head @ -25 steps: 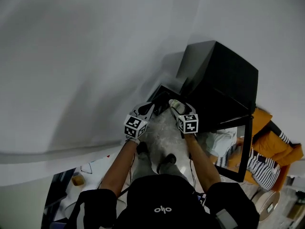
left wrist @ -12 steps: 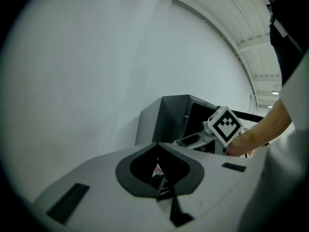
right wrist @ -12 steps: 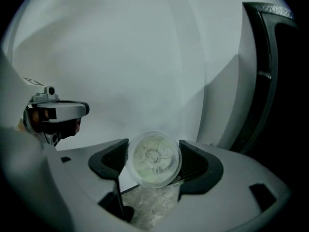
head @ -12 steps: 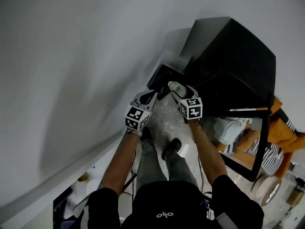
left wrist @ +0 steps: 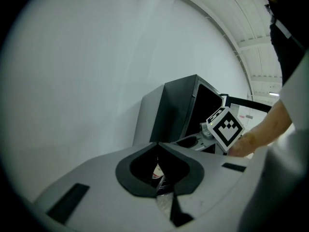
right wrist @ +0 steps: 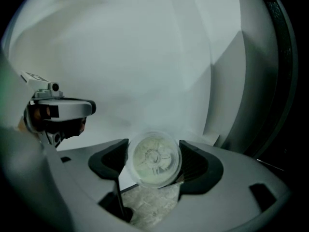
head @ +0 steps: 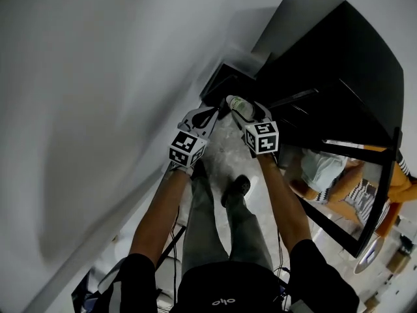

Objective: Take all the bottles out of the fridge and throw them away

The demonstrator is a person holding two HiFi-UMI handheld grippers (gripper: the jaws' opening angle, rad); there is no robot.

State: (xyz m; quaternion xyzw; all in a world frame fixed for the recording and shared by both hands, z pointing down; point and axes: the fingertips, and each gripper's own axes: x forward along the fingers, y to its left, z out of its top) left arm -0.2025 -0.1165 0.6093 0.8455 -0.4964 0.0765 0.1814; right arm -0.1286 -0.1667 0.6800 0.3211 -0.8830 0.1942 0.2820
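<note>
In the right gripper view a clear plastic bottle (right wrist: 153,159) sits base-on between the two dark pads, and my right gripper (right wrist: 154,151) is shut on it. From the head view the same bottle (head: 238,105) pokes out ahead of the right gripper (head: 247,116), close to the open black fridge (head: 339,57). My left gripper (head: 212,115) is level with it on the left, pointing at a low black bin (head: 225,85) against the wall. Seen from its own camera, the left gripper (left wrist: 157,146) is shut with nothing held.
The fridge door (head: 352,194) hangs open to the right, its glossy face reflecting a room. A white wall (head: 98,109) fills the left. The person's shoes (head: 238,188) stand on a pale speckled floor (head: 225,152). The right gripper's marker cube (left wrist: 224,127) shows before the fridge cabinet (left wrist: 174,112).
Both grippers have moved forward towards the bin and fridge, the right one still carrying the bottle. The head camera has tilted, so the fridge now fills more of the upper right.
</note>
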